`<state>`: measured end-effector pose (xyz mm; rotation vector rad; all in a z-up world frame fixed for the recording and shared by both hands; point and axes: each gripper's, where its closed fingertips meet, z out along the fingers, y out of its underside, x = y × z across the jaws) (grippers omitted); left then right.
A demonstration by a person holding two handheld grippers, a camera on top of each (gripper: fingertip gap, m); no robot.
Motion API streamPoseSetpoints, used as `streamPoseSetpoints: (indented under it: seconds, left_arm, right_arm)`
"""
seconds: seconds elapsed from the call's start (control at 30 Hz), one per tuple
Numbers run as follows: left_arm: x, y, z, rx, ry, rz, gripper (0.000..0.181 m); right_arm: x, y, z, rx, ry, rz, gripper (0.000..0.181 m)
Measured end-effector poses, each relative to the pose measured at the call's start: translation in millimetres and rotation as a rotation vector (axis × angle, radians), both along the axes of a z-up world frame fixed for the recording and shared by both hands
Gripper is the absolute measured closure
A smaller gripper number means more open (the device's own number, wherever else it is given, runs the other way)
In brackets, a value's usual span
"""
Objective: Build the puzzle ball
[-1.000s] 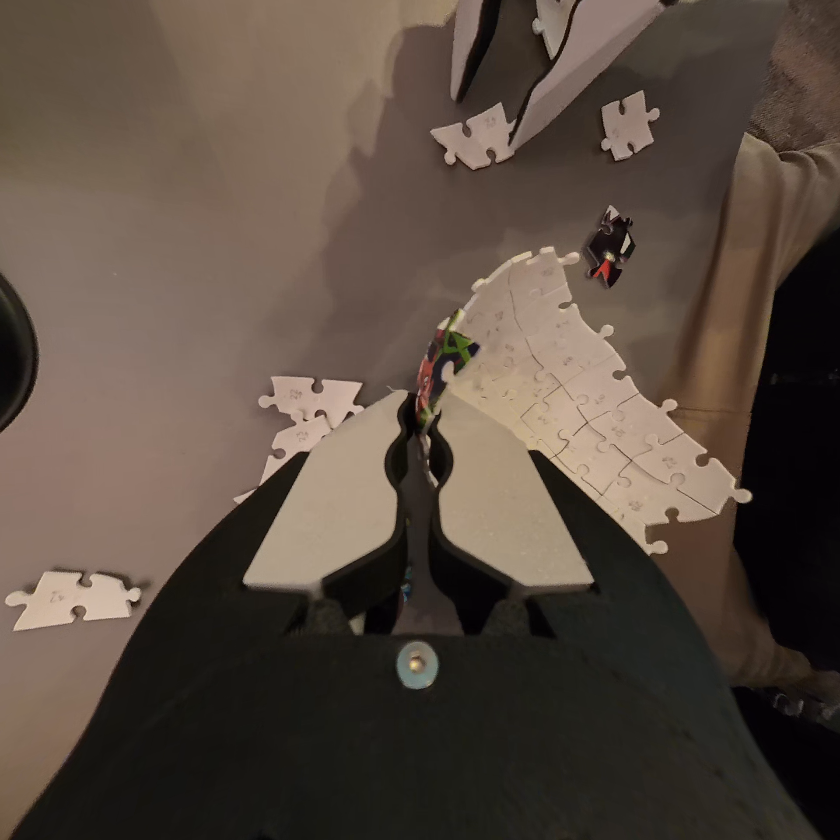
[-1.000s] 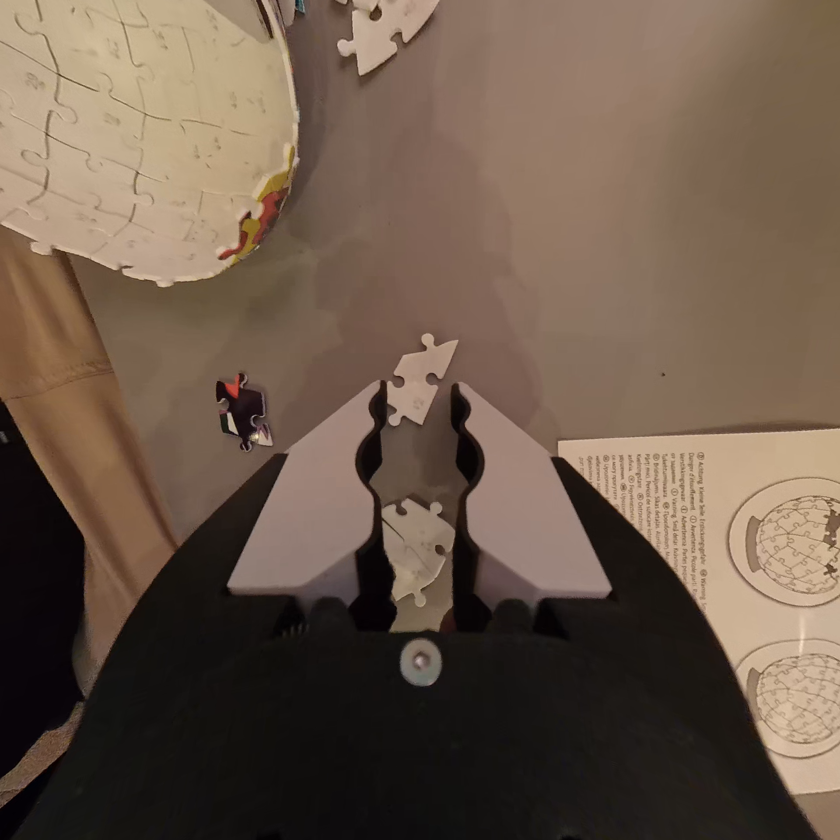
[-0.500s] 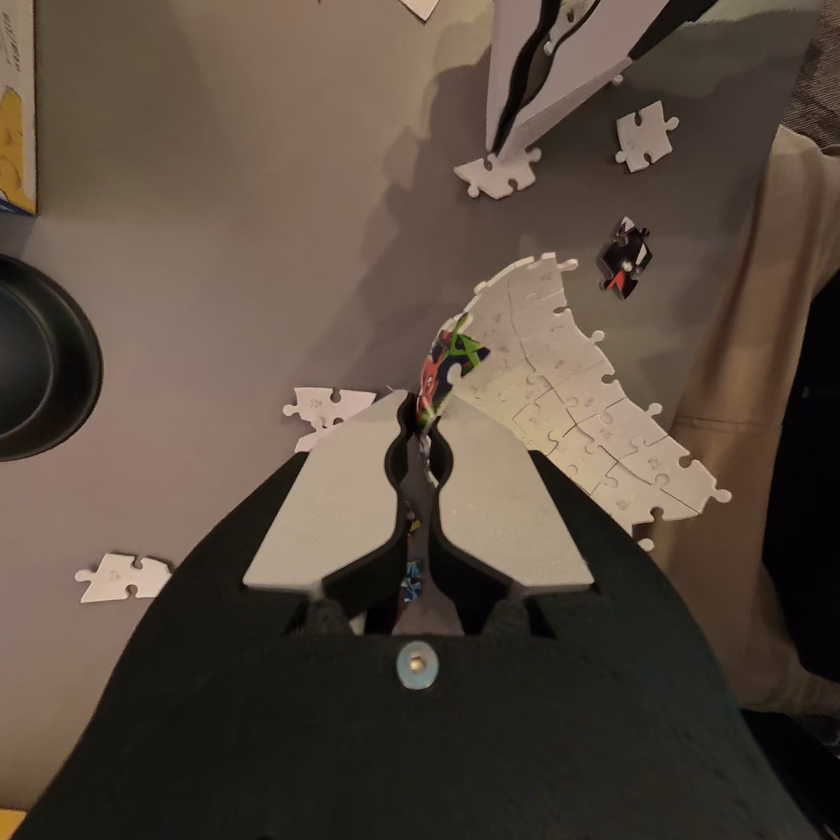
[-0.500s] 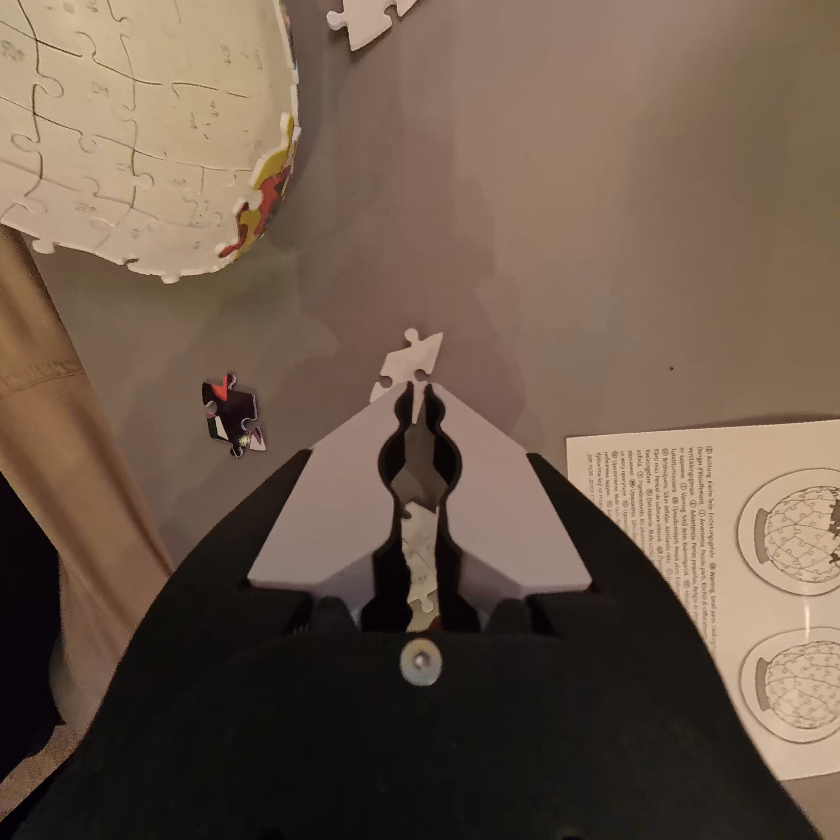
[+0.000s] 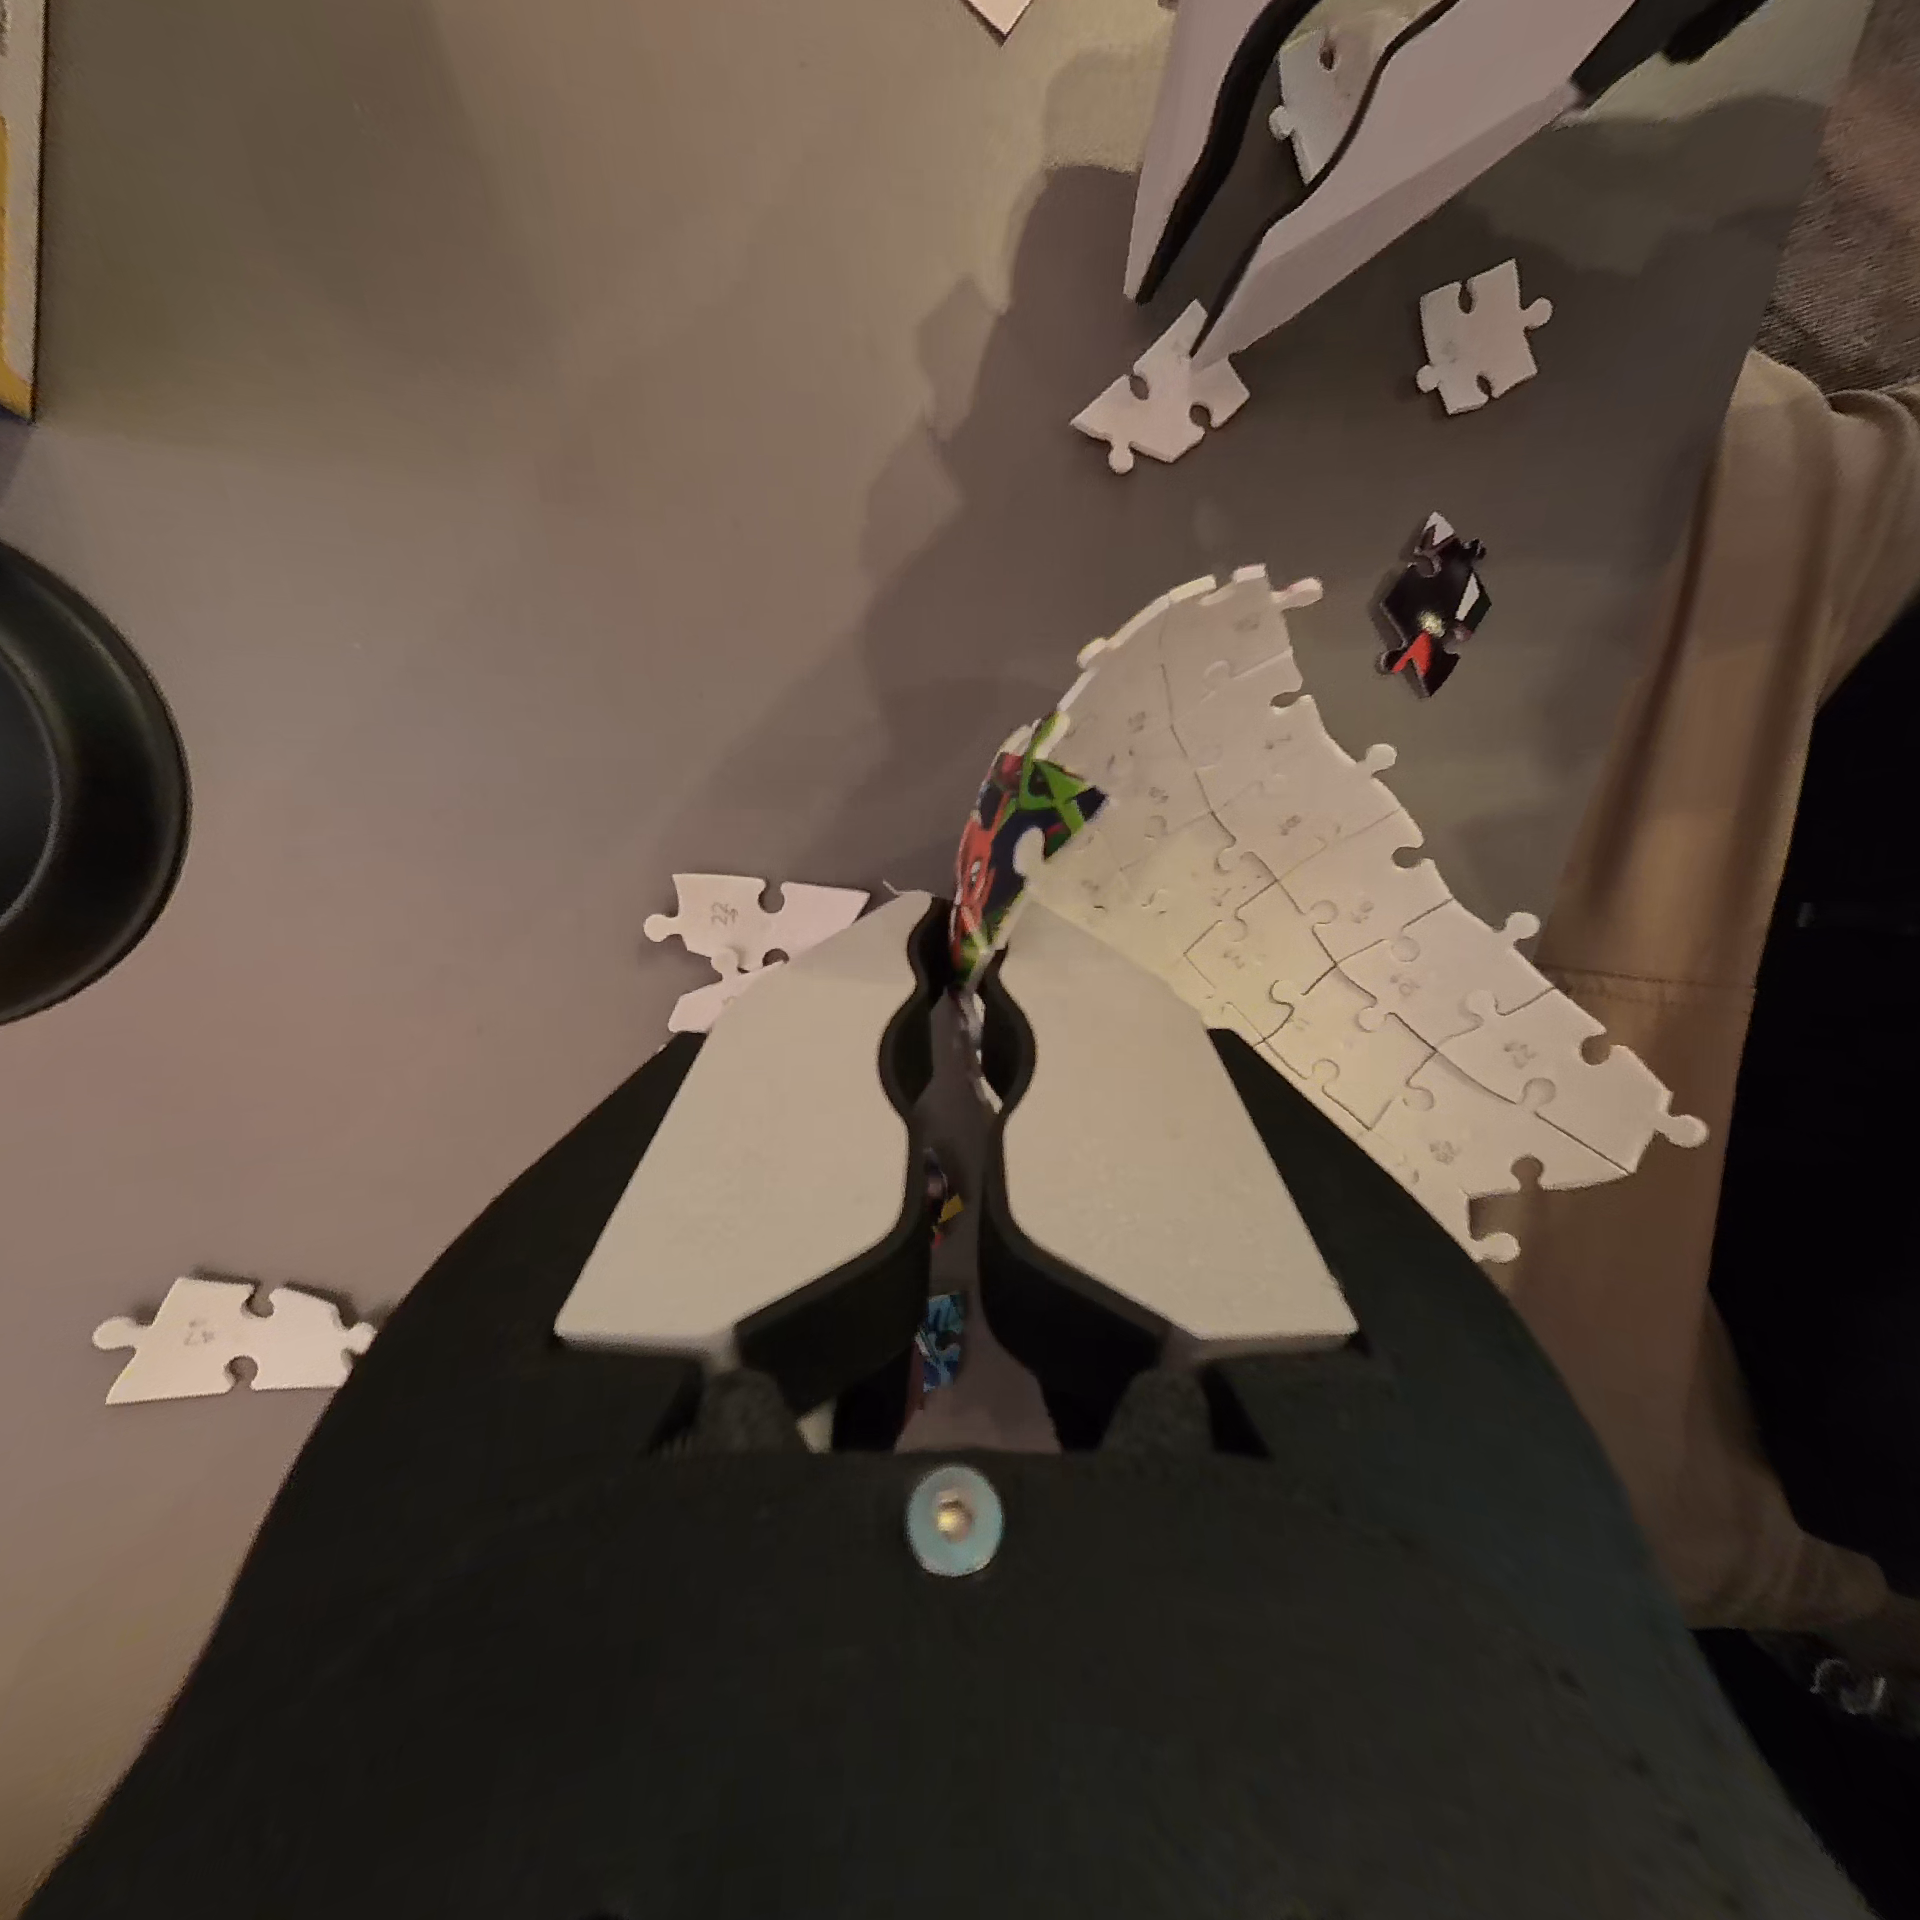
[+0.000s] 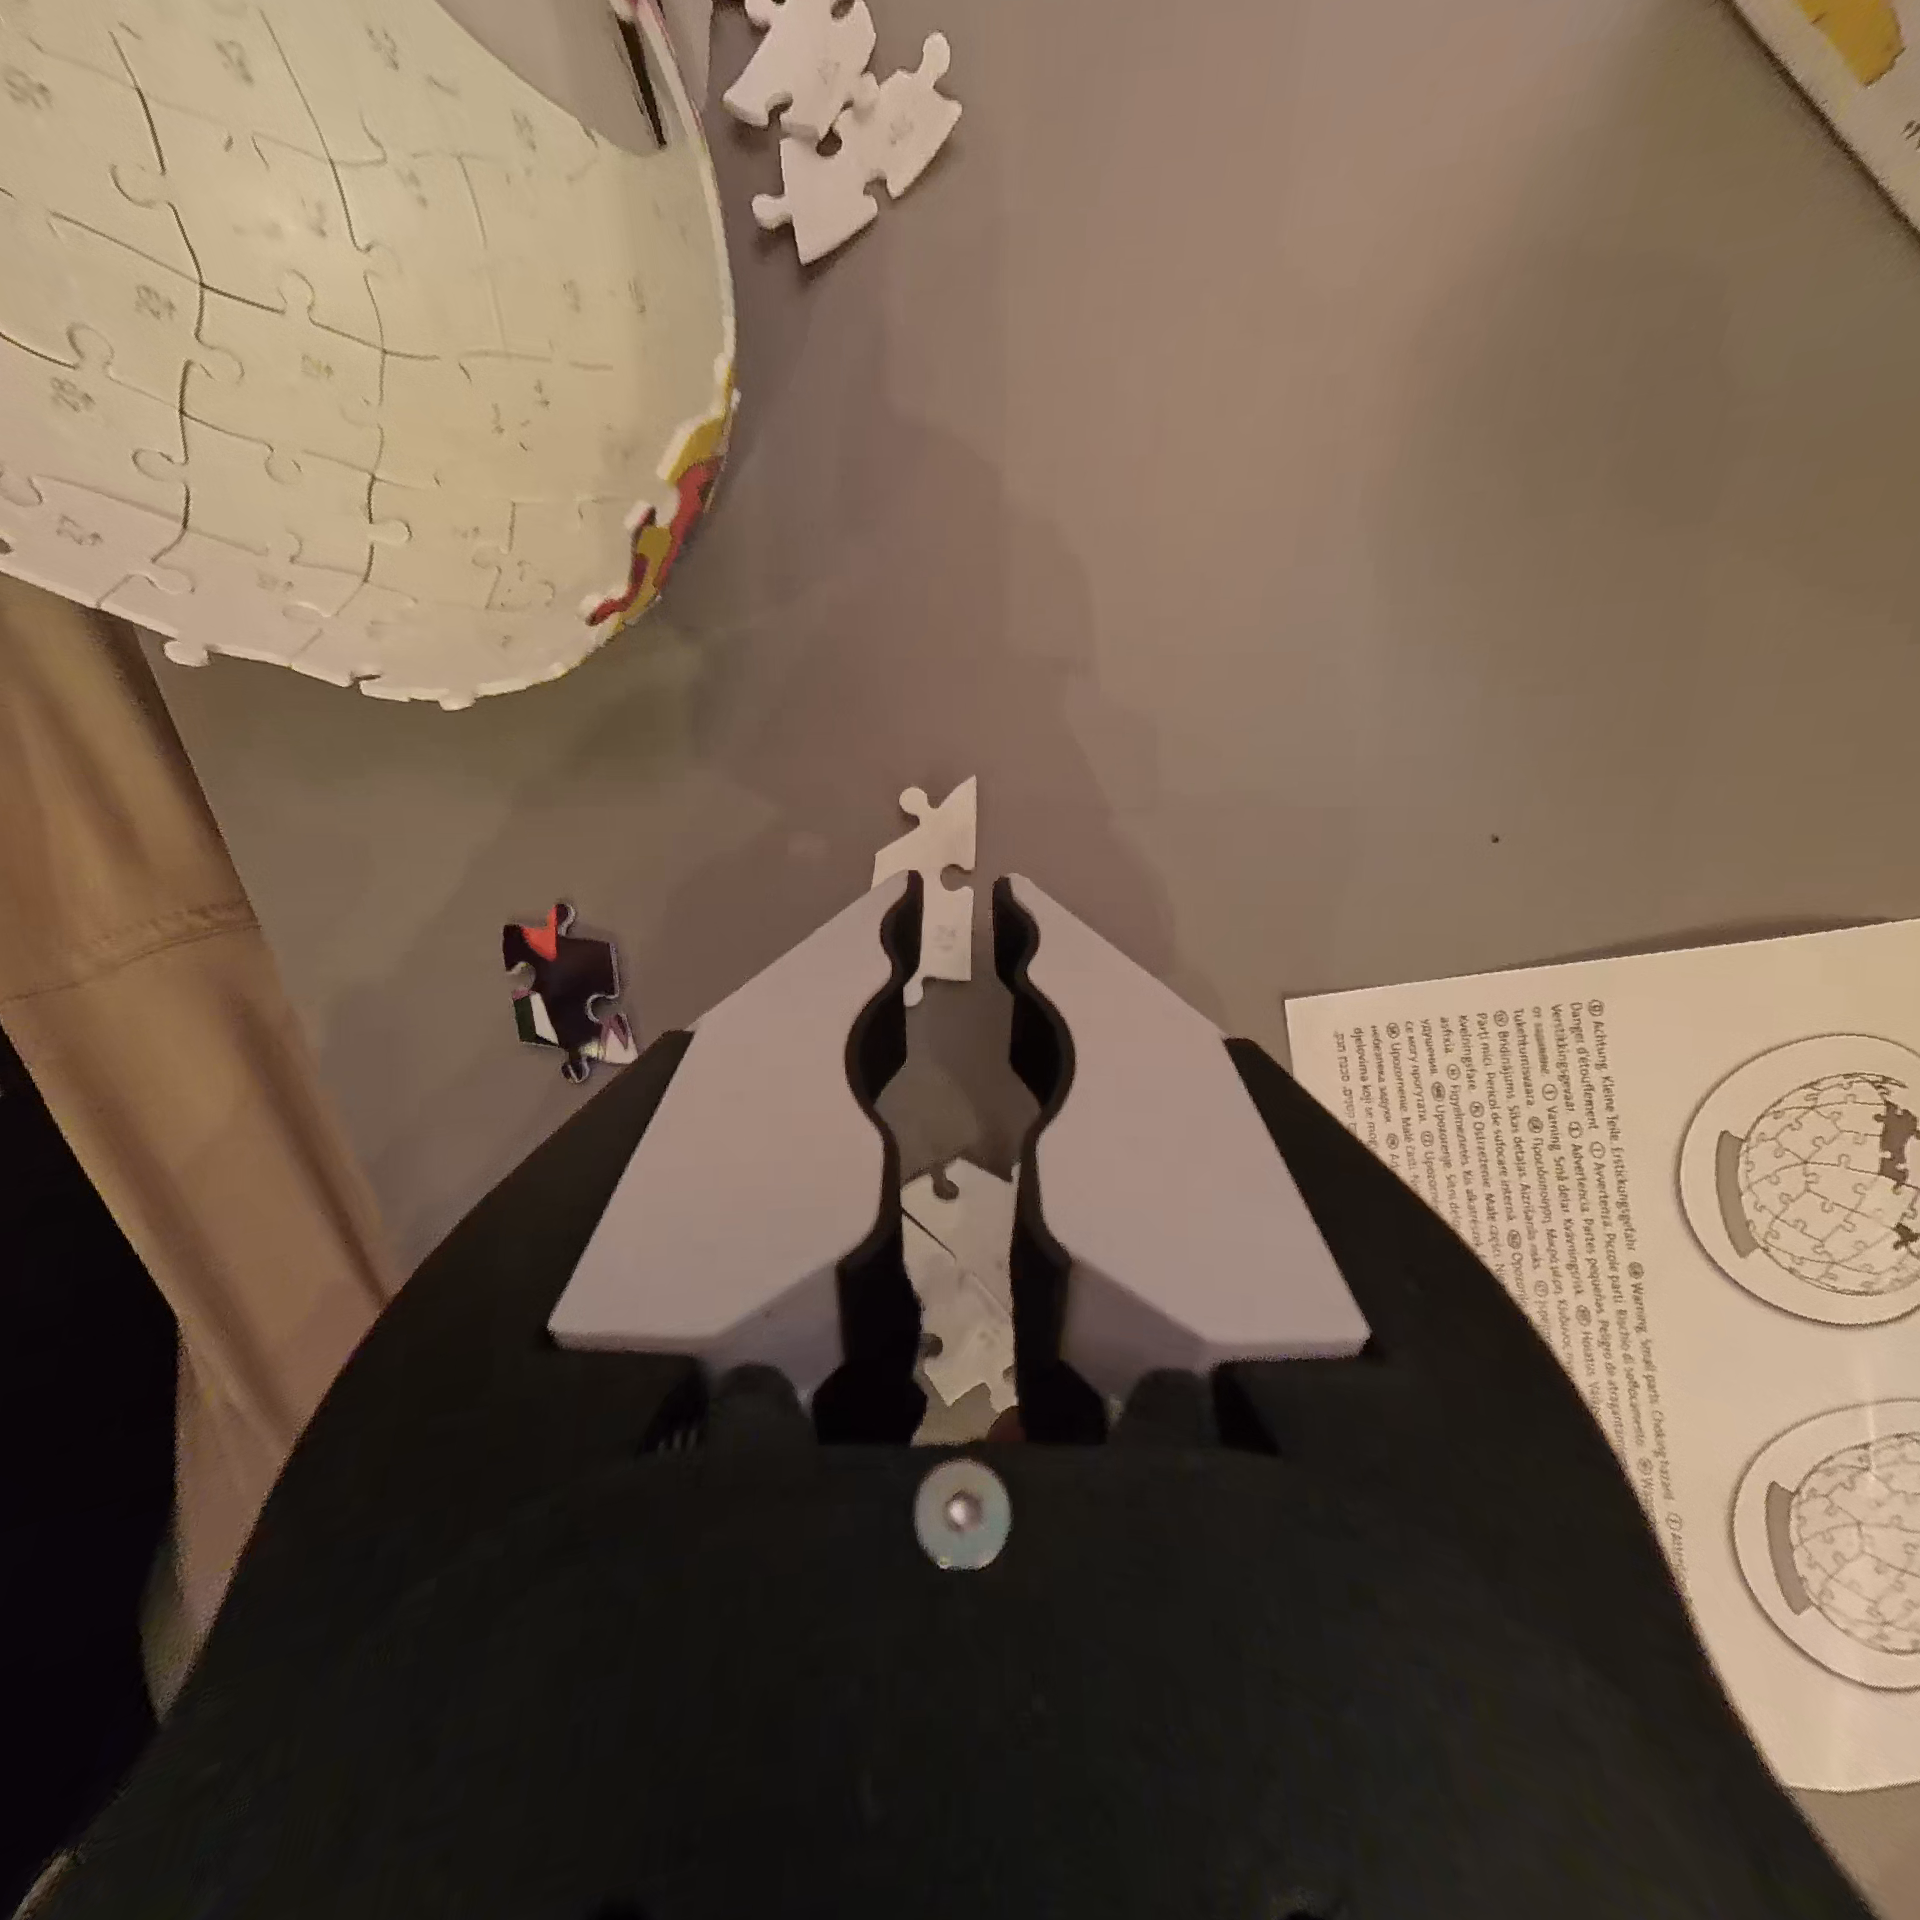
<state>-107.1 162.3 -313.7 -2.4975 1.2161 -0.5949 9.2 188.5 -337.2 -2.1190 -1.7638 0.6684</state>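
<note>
My left gripper [image 5: 971,935] is shut on the coloured rim of the partial puzzle ball [image 5: 1299,904], a curved shell of joined pieces, white inside. The shell also fills the upper left of the right wrist view [image 6: 312,364]. My right gripper [image 6: 956,894] has its jaws a narrow gap apart, with a small white puzzle piece [image 6: 940,883] between the tips on the grey table. It also shows in the left wrist view [image 5: 1195,322], its tip touching that piece [image 5: 1164,400]. More white pieces [image 6: 961,1278] lie under the right gripper.
A dark printed piece [image 5: 1429,613] [image 6: 566,987] lies near a person's beige sleeve [image 5: 1714,935]. Loose white pieces [image 5: 1475,338] [image 5: 753,920] [image 5: 229,1340] [image 6: 852,125] lie about. An instruction sheet [image 6: 1662,1247] lies right. A black round object [image 5: 83,790] sits at the left. The gap from one gripper's tips to the other's is roughly 12 cm.
My right gripper closed around the white piece, then parted a little; the piece now looks narrower and turned. My left gripper keeps hold of the shell and has shifted slightly.
</note>
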Motion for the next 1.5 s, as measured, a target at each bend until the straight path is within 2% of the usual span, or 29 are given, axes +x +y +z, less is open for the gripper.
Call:
streamPoseSetpoints:
  seconds: [0.57,0.83,1.1,1.23,1.4,1.5]
  left_arm:
    - [-0.3,2.6,8.7,0.021,-0.096,-0.008,0.173]
    - [-9.2,5.1,27.1,0.057,-0.127,0.012,0.167]
    - [-29.0,5.8,55.9,0.123,-0.118,0.06,0.165]
    - [-40.7,-6.0,64.1,0.119,-0.09,0.07,0.163]
    - [-53.4,-43.7,51.7,0.016,0.005,0.048,0.15]
    - [-57.9,-56.5,49.5,0.011,-0.008,0.114,0.146]
  right_arm:
    - [-5.3,0.9,10.8,-0.008,0.076,-0.018,0.162]
    - [-3.4,2.8,10.7,-0.01,0.085,-0.021,0.159]
    - [-0.5,5.6,11.4,-0.002,0.083,-0.014,0.155]
    - [0.8,7.8,10.0,0.008,0.071,-0.008,0.155]
    - [2.9,11.0,5.5,0.016,0.041,0.0,0.153]
    - [2.0,11.0,5.7,0.011,0.041,0.01,0.153]
